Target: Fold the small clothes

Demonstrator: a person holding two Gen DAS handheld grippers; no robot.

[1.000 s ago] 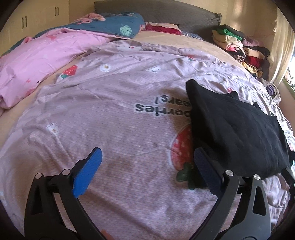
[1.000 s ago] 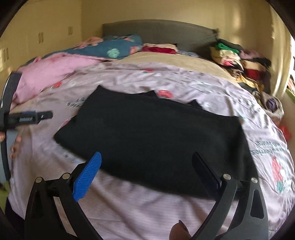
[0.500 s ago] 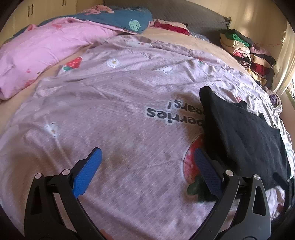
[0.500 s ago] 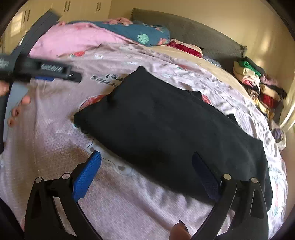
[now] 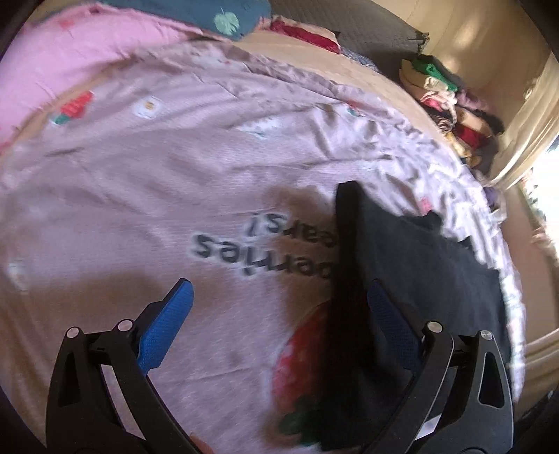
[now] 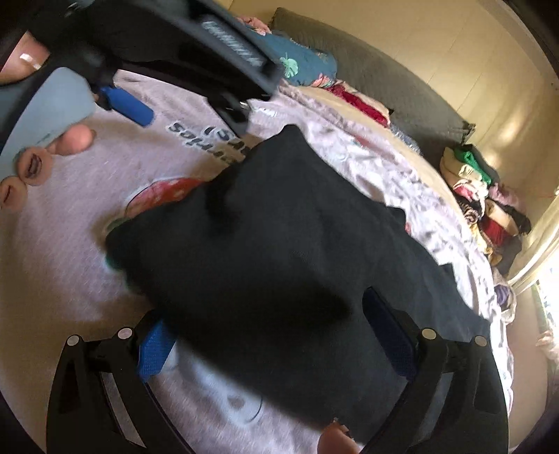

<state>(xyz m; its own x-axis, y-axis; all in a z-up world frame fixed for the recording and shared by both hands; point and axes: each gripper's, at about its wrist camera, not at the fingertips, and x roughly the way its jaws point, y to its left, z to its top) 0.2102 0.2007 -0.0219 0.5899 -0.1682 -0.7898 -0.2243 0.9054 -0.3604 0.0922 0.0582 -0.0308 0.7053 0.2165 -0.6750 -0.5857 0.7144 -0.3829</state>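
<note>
A black garment (image 6: 279, 223) lies flat on the pink printed bedspread (image 5: 146, 181); it also shows in the left wrist view (image 5: 419, 265) at the right. My left gripper (image 5: 279, 321) is open, low over the bedspread at the garment's left edge, its right finger (image 5: 391, 324) over the black cloth. My right gripper (image 6: 269, 335) is open, low over the garment's near edge, its jaws spanning the cloth. The left gripper (image 6: 181, 49) also shows in the right wrist view at the top left, held by a hand.
A stack of folded clothes (image 5: 450, 101) stands at the far right by the curtain. A pink duvet (image 5: 70, 59) and a teal pillow (image 5: 223, 17) lie at the head of the bed, before a grey headboard (image 6: 377, 80).
Both grippers have moved forward and lower toward the black garment. The left one now reaches its left edge, the right one its near edge. Both stay open.
</note>
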